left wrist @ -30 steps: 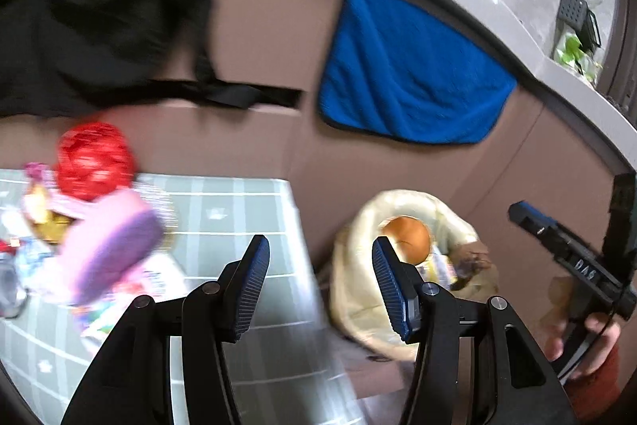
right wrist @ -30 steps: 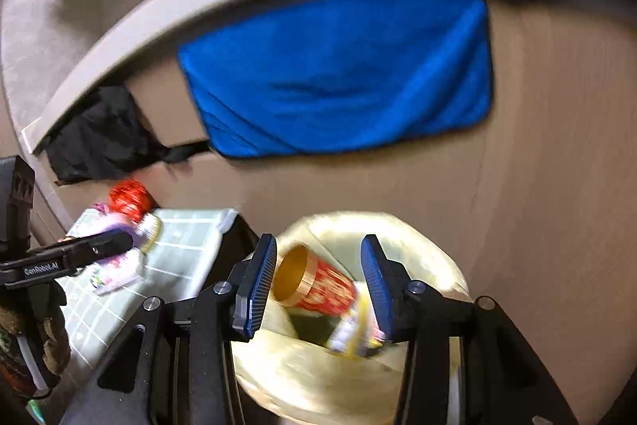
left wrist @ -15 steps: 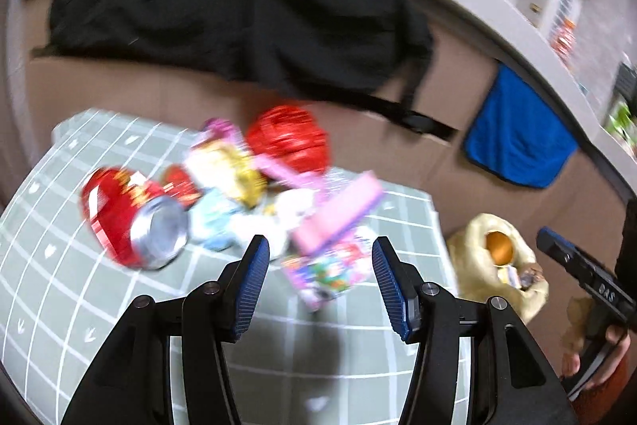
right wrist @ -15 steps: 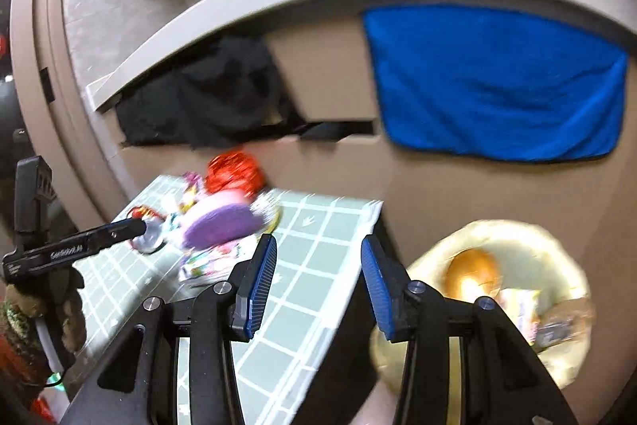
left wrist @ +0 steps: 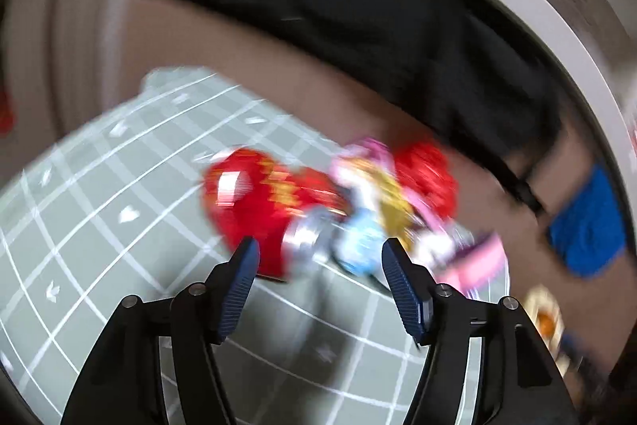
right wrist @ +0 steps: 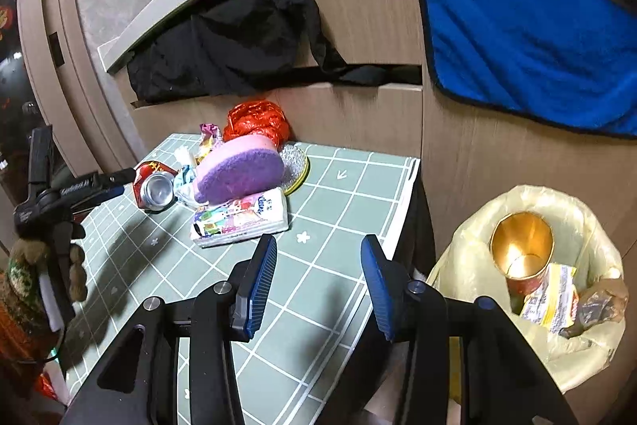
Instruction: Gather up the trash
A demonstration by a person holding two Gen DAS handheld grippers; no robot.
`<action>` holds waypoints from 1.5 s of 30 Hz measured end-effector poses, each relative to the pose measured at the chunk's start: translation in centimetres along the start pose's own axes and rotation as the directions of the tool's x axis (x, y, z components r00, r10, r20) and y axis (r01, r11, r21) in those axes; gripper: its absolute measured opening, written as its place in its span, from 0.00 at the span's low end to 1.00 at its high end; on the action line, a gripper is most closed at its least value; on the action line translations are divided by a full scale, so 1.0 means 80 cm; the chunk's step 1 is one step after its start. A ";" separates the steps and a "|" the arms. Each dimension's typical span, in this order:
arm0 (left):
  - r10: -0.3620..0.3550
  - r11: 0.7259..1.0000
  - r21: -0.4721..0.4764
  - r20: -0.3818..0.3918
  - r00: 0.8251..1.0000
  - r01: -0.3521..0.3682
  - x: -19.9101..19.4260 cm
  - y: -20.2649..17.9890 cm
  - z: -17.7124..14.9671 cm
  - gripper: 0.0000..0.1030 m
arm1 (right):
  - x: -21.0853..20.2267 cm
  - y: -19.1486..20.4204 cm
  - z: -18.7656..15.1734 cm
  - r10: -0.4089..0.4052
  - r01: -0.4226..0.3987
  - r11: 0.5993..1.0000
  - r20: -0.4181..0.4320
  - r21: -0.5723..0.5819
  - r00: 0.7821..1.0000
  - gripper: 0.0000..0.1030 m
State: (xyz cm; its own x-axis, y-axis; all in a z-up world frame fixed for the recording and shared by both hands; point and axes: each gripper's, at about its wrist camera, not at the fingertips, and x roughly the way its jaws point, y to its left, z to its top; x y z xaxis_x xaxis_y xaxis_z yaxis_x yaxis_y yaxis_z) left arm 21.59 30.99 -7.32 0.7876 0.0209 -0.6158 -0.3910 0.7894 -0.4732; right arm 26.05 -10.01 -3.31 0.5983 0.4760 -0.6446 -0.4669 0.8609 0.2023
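A pile of trash lies on the green gridded table (right wrist: pixel 326 226): a crushed red can (right wrist: pixel 154 186), a purple and pink sponge (right wrist: pixel 239 172), a tissue packet (right wrist: pixel 243 216), red foil (right wrist: pixel 254 118) and small wrappers. My left gripper (left wrist: pixel 318 265) is open just in front of the red can (left wrist: pixel 254 202); the view is blurred. It also shows in the right wrist view (right wrist: pixel 119 182), tips at the can. My right gripper (right wrist: pixel 318 277) is open and empty over the table's near right part. A yellow trash bag (right wrist: pixel 573 345) on the right holds a red and gold cup (right wrist: pixel 521 249) and wrappers.
A black cloth (right wrist: pixel 231 38) and a blue towel (right wrist: pixel 529 42) hang on the wooden cabinet front behind the table. The table's right edge (right wrist: pixel 410 194) drops off beside the bag.
My left gripper has swung from the bag to the pile and closed in on the red can. My right gripper has dropped the cup into the bag and swung left over the table.
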 end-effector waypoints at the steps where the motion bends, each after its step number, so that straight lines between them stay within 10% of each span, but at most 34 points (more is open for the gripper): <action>1: 0.000 0.998 -0.065 -0.005 1.000 0.000 0.006 0.017 0.006 0.63 | 0.001 0.000 -0.001 0.005 -0.005 1.000 -0.005 0.003 1.000 0.41; 6: -0.020 0.985 -0.173 -0.073 0.997 0.007 0.051 0.065 0.031 0.63 | 0.013 0.008 -0.004 0.031 -0.031 1.000 -0.028 -0.003 0.999 0.41; 19: -0.074 0.996 0.022 -0.235 0.969 0.081 0.131 0.027 0.056 0.57 | 0.054 0.030 0.002 0.059 -0.062 0.998 -0.097 -0.026 0.994 0.41; 29: -0.010 0.938 0.330 -0.283 0.959 0.107 0.066 0.010 0.003 0.53 | 0.118 0.109 0.035 0.178 -0.203 0.971 -0.187 -0.123 0.966 0.40; 35: -0.077 0.971 0.202 -0.242 0.967 0.127 0.001 0.051 -0.002 0.55 | 0.117 0.119 0.067 0.005 -0.005 0.998 -0.009 -0.066 1.000 0.41; 40: -0.150 0.985 0.050 -0.219 0.964 0.164 -0.016 0.064 -0.003 0.56 | 0.127 0.095 0.099 0.098 -0.101 0.986 0.035 0.135 0.995 0.41; 45: -0.117 0.988 0.079 -0.160 0.980 0.131 -0.040 0.057 -0.008 0.56 | 0.107 0.145 0.060 0.194 -0.195 0.981 -0.047 -0.018 0.980 0.41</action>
State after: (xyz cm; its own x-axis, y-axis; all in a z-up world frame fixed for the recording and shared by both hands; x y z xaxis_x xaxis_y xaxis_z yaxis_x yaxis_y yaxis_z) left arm 17.01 34.12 -7.91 0.7415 -0.1698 -0.6491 -0.2457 0.8315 -0.4983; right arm 28.87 4.87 -2.94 0.4649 0.6247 -0.6274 -0.5861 0.7483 0.3108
